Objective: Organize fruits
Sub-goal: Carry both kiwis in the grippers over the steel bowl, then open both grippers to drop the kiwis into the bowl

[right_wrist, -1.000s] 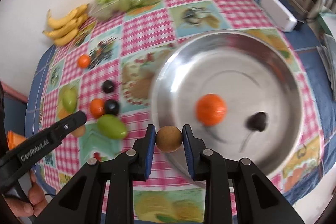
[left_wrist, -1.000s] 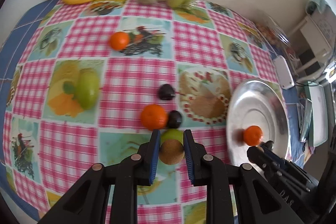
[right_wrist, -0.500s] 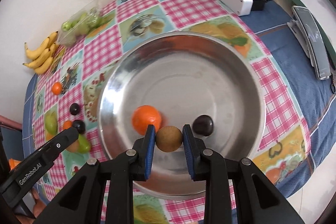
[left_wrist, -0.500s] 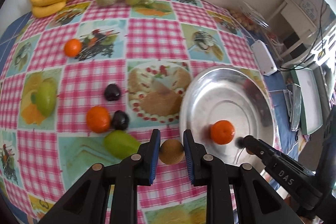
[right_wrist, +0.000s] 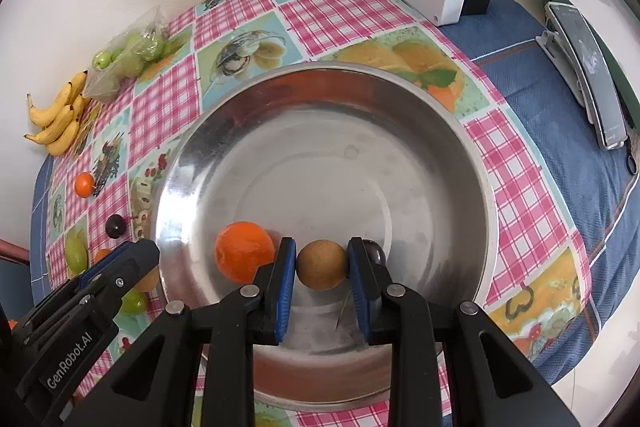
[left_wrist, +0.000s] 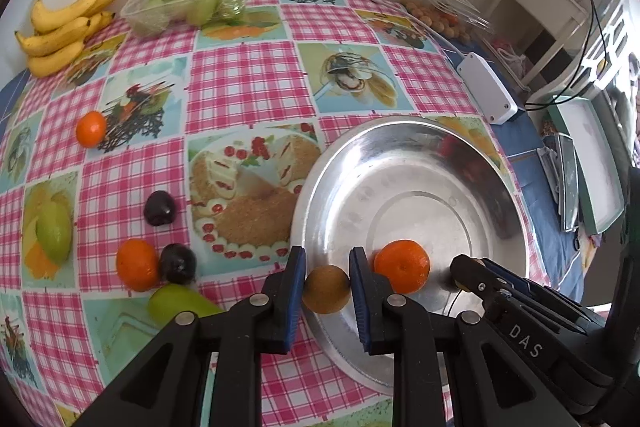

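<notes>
Right wrist alone shows plum [right_wrist: 374,253] behind right gripper [right_wrist: 322,265], clamped on a longan [right_wrist: 322,264]. Left gripper [left_wrist: 326,289] grips another longan [left_wrist: 326,289]; both angled steeply down.

Pink-and-white gingham tablecloth [left_wrist: 248,75] with pale turquoise picture squares of fruit and cake. Shiny silver metal bowl [right_wrist: 400,131]. Bright orange mandarin [right_wrist: 244,255] inside it. Dull brown round fruit [right_wrist: 322,264] between blue-padded black fingers [right_wrist: 285,291]. Yellow bananas [left_wrist: 64,31], green pear [left_wrist: 180,303], dark purple plums [left_wrist: 160,207].
</notes>
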The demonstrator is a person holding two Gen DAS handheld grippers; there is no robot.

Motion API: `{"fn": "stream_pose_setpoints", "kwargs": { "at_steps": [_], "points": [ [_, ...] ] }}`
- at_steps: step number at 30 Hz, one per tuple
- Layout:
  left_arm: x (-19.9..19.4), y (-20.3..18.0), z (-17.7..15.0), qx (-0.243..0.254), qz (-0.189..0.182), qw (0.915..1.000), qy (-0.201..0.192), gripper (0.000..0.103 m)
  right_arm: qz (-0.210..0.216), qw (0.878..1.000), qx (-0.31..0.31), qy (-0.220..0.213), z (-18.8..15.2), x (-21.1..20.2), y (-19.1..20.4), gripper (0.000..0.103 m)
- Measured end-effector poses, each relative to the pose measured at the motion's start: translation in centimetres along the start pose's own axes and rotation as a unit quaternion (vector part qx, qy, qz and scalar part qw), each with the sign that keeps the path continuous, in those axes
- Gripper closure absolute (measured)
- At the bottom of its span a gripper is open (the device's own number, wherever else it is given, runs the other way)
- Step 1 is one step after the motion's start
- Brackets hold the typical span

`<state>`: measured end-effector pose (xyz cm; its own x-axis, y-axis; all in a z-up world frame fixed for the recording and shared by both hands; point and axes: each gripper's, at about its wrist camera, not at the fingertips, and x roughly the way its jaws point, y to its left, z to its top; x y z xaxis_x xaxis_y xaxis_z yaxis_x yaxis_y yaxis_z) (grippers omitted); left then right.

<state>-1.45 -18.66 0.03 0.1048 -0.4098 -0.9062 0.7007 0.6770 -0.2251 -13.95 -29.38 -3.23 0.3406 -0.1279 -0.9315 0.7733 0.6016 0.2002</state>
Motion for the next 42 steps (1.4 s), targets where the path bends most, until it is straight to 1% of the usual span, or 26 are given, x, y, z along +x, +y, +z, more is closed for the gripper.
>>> {"fn": "stream_pose_setpoints", "kwargs": {
  "at_steps": [9, 25, 27, 29, 31, 32, 33, 34, 35, 37, 39, 40, 41, 42],
  "points": [
    [1.2, -0.4, -0.3, 0.007, 0.006, 0.9999, 0.011, 0.079, -0.001, 1.0, 0.007, -0.001, 0.0, 0.2, -0.2, 0.075],
    [0.5, -0.5, -0.1, 0.009, 0.008, 0.9999, 0.008, 0.077, -0.003, 1.0, 0.02, 0.0, 0.0, -0.2, -0.4, 0.074],
    [0.3, -0.4, -0.1, 0.009, 0.008, 0.9999, 0.008, 0.077, -0.006, 1.0, 0.019, 0.001, -0.1, -0.3, -0.4, 0.072],
    [0.1, -0.3, -0.1, 0.007, 0.009, 0.9999, 0.007, 0.077, -0.008, 1.0, 0.02, -0.002, -0.1, -0.5, -0.4, 0.059],
    [-0.1, -0.1, 0.0, 0.004, 0.014, 0.9999, 0.007, 0.074, -0.008, 1.0, 0.02, -0.006, -0.1, -0.7, -0.3, 0.053],
    [-0.2, 0.1, 0.0, -0.001, 0.02, 0.9998, 0.007, 0.066, -0.009, 1.0, 0.019, -0.007, 0.0, -0.7, -0.2, 0.051],
    [-0.2, 0.4, -0.1, -0.006, 0.026, 0.9996, 0.008, 0.054, -0.009, 1.0, 0.018, -0.007, 0.0, -0.8, -0.2, 0.049],
    [-0.3, 0.6, -0.1, -0.011, 0.031, 0.9994, 0.008, 0.049, -0.009, 1.0, 0.016, -0.008, 0.0, -0.8, -0.1, 0.044],
    [-0.3, 0.9, -0.1, -0.019, 0.036, 0.9991, 0.009, 0.041, -0.009, 1.0, 0.014, -0.008, 0.0, -0.8, 0.0, 0.038],
    [-0.2, 1.5, -0.1, -0.031, 0.044, 0.9985, 0.013, 0.038, -0.01, 1.0, 0.011, -0.008, 0.0, -0.8, 0.1, 0.032],
    [-0.1, 2.2, -0.2, -0.044, 0.059, 0.9971, 0.017, 0.03, -0.011, 1.0, 0.007, -0.007, 0.1, -0.7, 0.3, 0.03],
    [-0.1, 2.5, -0.3, -0.047, 0.066, 0.9965, 0.019, 0.028, -0.012, 1.0, 0.005, -0.007, 0.1, -0.5, 0.3, 0.027],
    [-0.1, 2.8, -0.4, -0.051, 0.074, 0.9957, 0.02, 0.023, -0.013, 1.0, 0.004, -0.007, 0.1, -0.5, 0.3, 0.023],
    [-0.1, 3.1, -0.4, -0.057, 0.082, 0.9948, 0.021, 0.02, -0.013, 1.0, 0.003, -0.007, 0.1, -0.4, 0.3, 0.022]
  ]
}}
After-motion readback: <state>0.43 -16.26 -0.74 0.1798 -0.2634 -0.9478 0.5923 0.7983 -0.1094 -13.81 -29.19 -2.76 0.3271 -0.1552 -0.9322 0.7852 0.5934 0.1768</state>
